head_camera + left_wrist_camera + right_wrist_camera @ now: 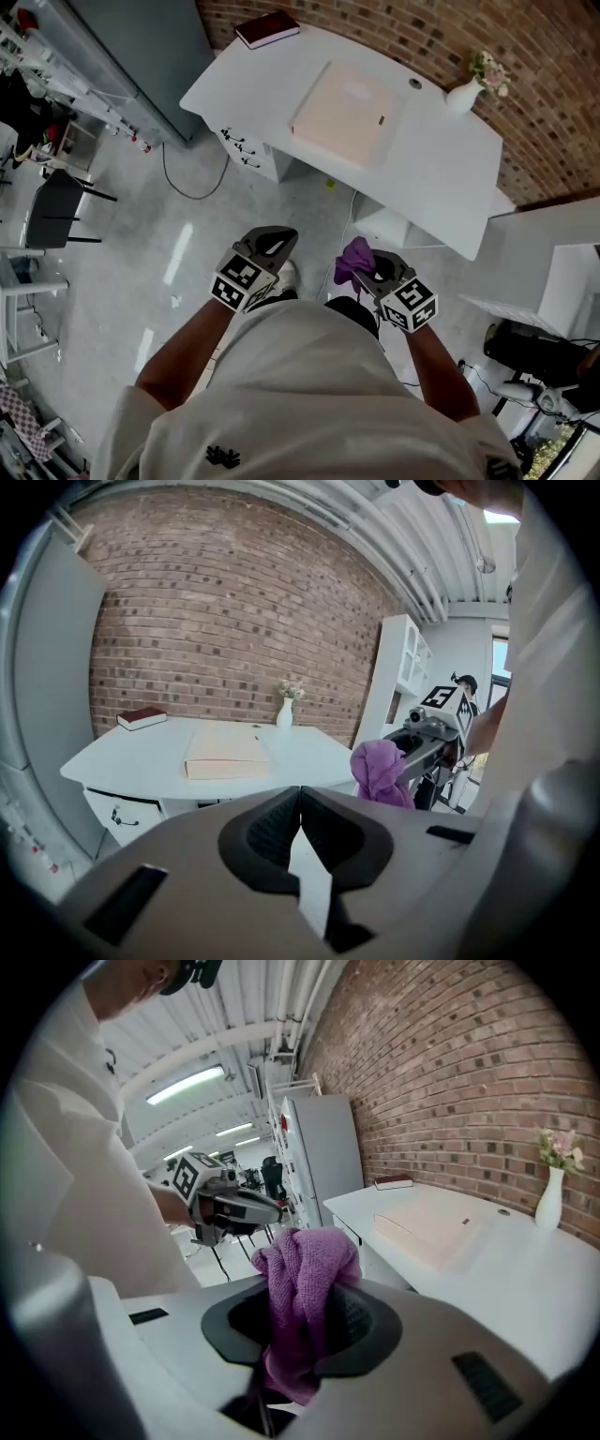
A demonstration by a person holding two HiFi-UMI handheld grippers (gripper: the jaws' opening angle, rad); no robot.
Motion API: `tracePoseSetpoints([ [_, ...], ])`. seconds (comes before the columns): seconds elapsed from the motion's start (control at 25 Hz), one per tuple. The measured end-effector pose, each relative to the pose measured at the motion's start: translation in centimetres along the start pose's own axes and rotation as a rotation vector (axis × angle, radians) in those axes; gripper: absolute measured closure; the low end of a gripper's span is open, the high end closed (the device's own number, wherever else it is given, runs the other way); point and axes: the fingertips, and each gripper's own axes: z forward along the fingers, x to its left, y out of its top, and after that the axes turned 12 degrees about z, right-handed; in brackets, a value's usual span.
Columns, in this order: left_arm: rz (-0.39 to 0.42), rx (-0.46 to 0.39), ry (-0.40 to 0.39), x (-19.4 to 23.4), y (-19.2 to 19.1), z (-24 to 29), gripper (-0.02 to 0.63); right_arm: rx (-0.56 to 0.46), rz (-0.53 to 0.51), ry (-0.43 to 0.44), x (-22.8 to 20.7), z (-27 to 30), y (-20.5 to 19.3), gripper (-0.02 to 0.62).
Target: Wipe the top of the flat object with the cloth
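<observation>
grips the purple cloth point(305, 1279) in the right hand-held gripper point(300, 1335), bunched up over the jaws. carries the left hand-held gripper point(300, 841) closed on nothing, jaws meeting at the tips. holds both close to the body above the floor, well apart from the white counter point(441, 178). out on the counter's middle, lying untouched: the beige flat object point(342, 112), between a dark red book point(267, 28) and a white vase point(464, 94).
</observation>
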Motion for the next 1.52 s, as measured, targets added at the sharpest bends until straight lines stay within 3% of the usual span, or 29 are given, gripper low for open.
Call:
tracePoseSetpoints([
  [0.28,-0.011,0.016,0.032,8.0,-0.2,3.2,0.581,-0.003,-0.018,-0.008,-4.1,4.4,6.2,0.478],
  [0.48,-0.033,0.025,0.068,13.2,0.9,7.3,0.58,-0.001,-0.029,-0.007,-10.0,6.7,10.4,0.477],
  [0.88,-0.036,0.109,0.142,23.7,3.8,16.8,0.581,0.013,-0.102,0.09,-21.8,12.5,21.1,0.478],
  [1.2,-0.053,0.198,0.19,27.9,2.0,22.7,0.58,0.042,-0.148,0.179,-27.2,17.3,24.3,0.477],
  [1.52,-0.033,0.267,0.163,29.6,-0.4,25.0,0.581,0.069,-0.205,0.201,-28.4,21.2,25.3,0.478],
])
